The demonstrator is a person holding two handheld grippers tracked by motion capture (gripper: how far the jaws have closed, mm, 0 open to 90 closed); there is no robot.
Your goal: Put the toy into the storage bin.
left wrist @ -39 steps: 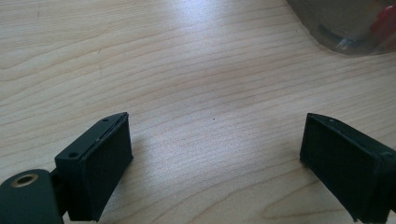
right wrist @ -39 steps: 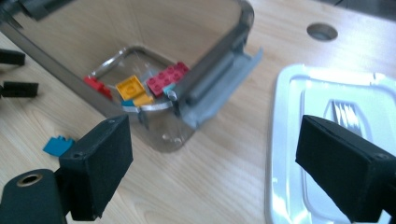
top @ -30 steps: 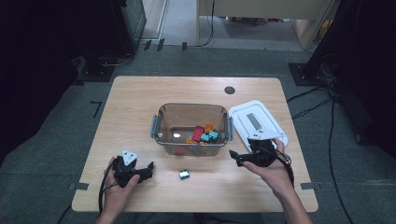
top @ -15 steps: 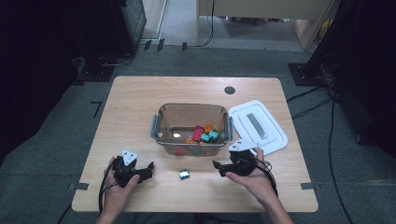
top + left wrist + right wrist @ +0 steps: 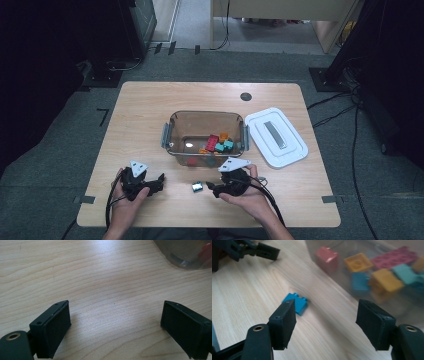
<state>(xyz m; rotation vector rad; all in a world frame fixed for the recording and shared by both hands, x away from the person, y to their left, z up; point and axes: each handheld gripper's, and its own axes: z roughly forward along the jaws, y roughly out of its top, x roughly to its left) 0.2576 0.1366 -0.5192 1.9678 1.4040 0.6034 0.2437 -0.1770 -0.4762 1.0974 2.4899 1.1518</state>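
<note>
A small blue brick point(image 5: 197, 187) point(image 5: 295, 302) lies loose on the wooden table, just in front of a clear plastic container point(image 5: 172, 122) point(image 5: 329, 292). Red, yellow, magenta and teal bricks point(image 5: 218, 144) point(image 5: 384, 277) lie piled inside the container. My right gripper point(image 5: 212, 189) point(image 5: 328, 317) is open, low over the table, pointing left at the blue brick; the brick lies just beyond its left jaw, and nothing is between the jaws. My left gripper point(image 5: 160, 180) point(image 5: 115, 317) rests open at the front left over bare wood.
A white lid point(image 5: 275, 136) lies flat to the right of the container. The container's corner point(image 5: 185, 255) shows at the top right of the left gripper view. The left gripper point(image 5: 249, 250) appears far off in the right gripper view.
My right gripper has come away from the lid, moving left and nearer, down to the table beside the blue brick. The left gripper has stayed put.
</note>
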